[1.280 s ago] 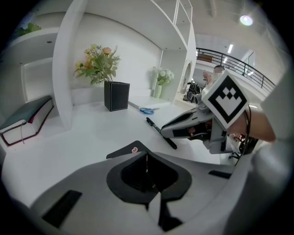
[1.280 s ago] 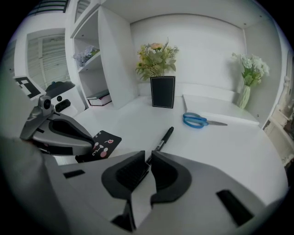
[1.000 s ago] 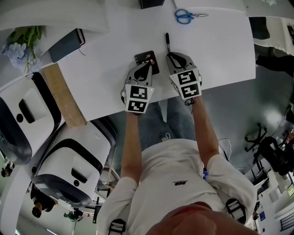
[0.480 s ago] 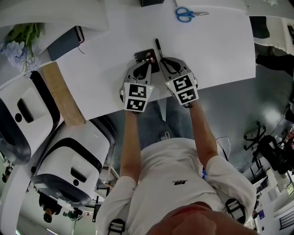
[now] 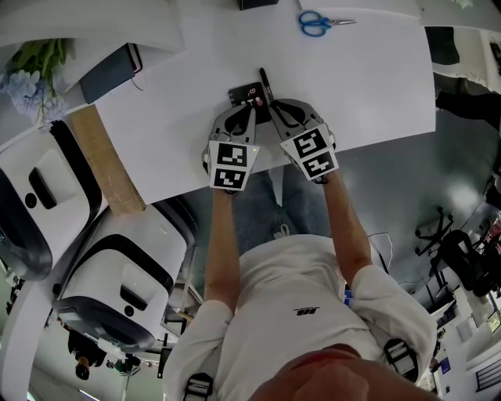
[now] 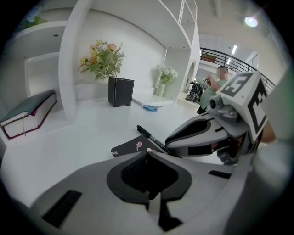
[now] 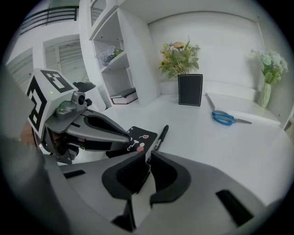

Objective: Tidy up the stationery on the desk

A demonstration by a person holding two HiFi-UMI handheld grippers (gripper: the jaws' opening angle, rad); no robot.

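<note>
pen: a black pen (image 5: 264, 83) lay on the white desk (image 5: 172, 117), near end at my right fingertips, far end pointing toward the back of the desk, just beside the black card's right edge.
right gripper: my right gripper (image 7: 149, 158) had its fingers pressed together on the pen's near end, with only a thin slit between the pads.
left gripper: my left gripper (image 6: 147, 158) had its fingers brought together too, tips over the near edge of the black card; i could not tell whether they pinched that edge or only sat above it.
grippers together: the two stood side by side, close, angled toward each other at the tips.
black card: a flat black card (image 6: 130, 146) lay on the desk in front of my left fingers.
writing: i could read no words. the card bore small pink, red and white cartoon marks, and each gripper's cube showed black-and-white square markers.
containers: a black square box (image 6: 121, 92) stood at the back of the desk and held a bunch of pale flowers with green leaves. a slim vase (image 7: 265, 94) farther right held white flowers.
scissors: blue-handled scissors (image 5: 316, 24) lay well apart from the pen, near the back.
book: a closed book (image 6: 26, 120) lay flat in a shelf compartment at the left.
</note>
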